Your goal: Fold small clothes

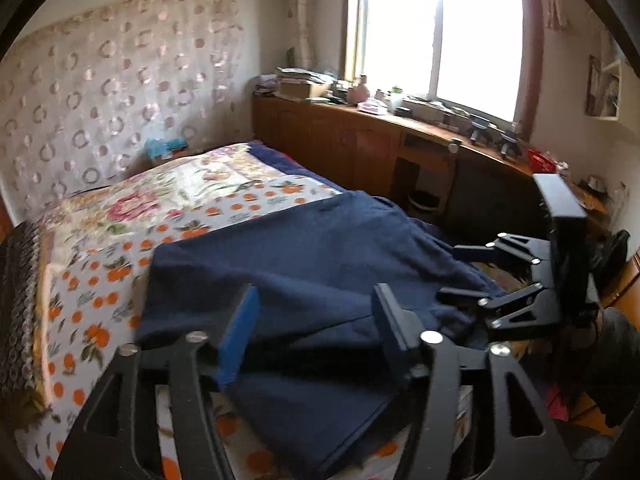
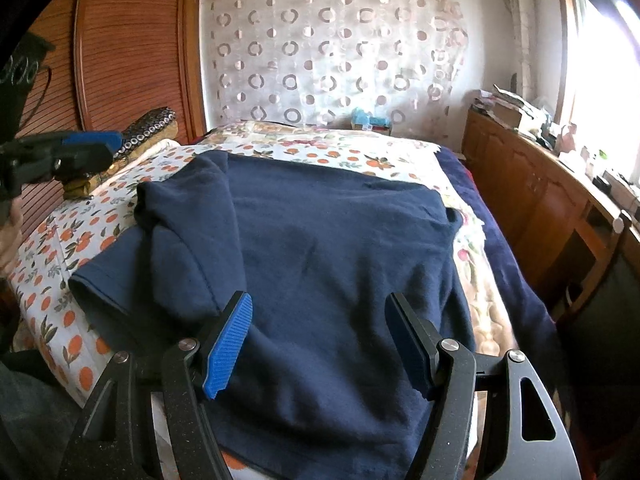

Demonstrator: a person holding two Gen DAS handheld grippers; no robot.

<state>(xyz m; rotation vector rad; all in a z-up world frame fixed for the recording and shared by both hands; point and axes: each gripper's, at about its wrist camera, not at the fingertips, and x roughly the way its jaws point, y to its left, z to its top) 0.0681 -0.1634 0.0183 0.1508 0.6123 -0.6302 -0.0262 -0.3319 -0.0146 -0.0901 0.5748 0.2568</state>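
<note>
A navy blue sweater point(image 2: 332, 248) lies flat on the bed, also seen in the left wrist view point(image 1: 304, 256). Its left sleeve point(image 2: 180, 232) is folded in over the body. My right gripper point(image 2: 316, 344) is open, just above the sweater's near hem, holding nothing. My left gripper point(image 1: 312, 328) is open over the near left part of the sweater, holding nothing. The left gripper also shows at the left edge of the right wrist view point(image 2: 80, 152), above the bed. The right gripper shows at the right in the left wrist view point(image 1: 460, 272), by the sweater's edge.
The bed carries an orange-print sheet point(image 2: 80, 240) and a floral quilt point(image 1: 132, 204). A wooden headboard point(image 2: 128, 40) stands at the left. A wooden cabinet point(image 1: 352, 148) with clutter runs under the window point(image 1: 436, 28). A patterned curtain point(image 2: 332, 56) hangs behind the bed.
</note>
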